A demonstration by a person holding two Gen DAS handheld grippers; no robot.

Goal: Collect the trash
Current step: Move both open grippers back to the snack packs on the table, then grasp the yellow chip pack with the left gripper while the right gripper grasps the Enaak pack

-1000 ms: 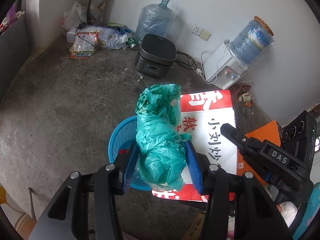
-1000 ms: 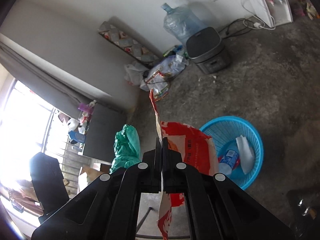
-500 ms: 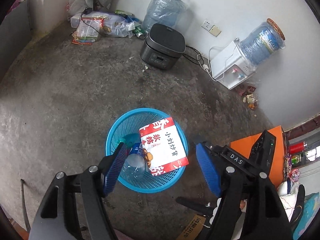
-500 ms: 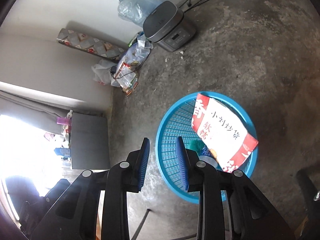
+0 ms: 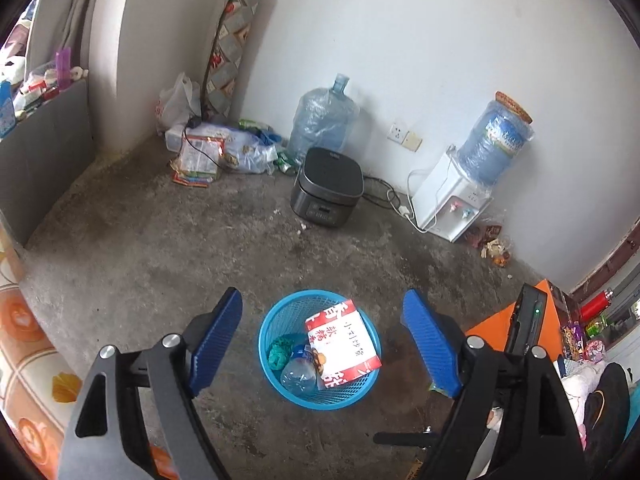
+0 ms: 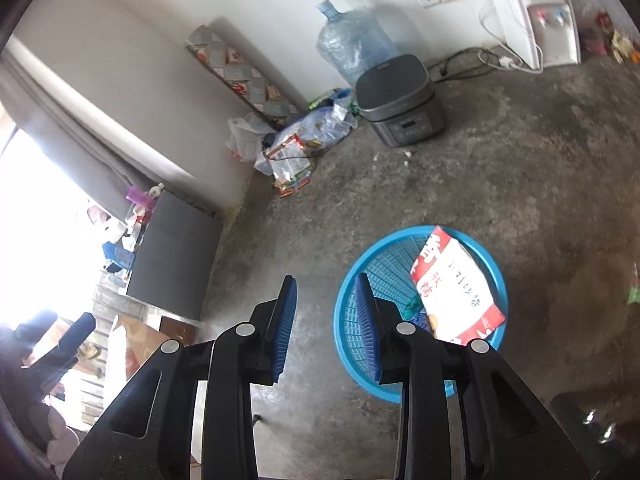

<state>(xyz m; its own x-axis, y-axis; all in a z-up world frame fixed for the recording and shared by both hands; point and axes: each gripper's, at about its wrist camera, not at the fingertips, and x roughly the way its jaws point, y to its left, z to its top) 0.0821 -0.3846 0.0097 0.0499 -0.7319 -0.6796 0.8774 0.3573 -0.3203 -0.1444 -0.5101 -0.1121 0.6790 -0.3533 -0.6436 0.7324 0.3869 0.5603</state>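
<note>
Trash sits in the blue basket (image 5: 276, 330) at lower centre: a red-and-white packet (image 5: 344, 340) covers part of a clear bottle (image 5: 298, 372) and a green bag (image 5: 280, 352). Left tongs (image 5: 322, 344) and right tongs (image 6: 325, 322) are both opening, nothing between them.

Free room and obstacles. A broad stretch of bare concrete floor (image 5: 168, 248) lay open between the near blue basket (image 5: 280, 376) and the far wall. Along that wall stood, from left to right, a heap of bags (image 5: 216, 148), an empty water jug (image 5: 324, 116), a dark cooker (image 5: 328, 188) and a white dispenser (image 5: 448, 200), with a cable (image 5: 388, 200) trailing on the floor between the last two. A grey cabinet (image 5: 44, 152) closed the left side; an orange box (image 5: 544, 320) crowded the near right.
</note>
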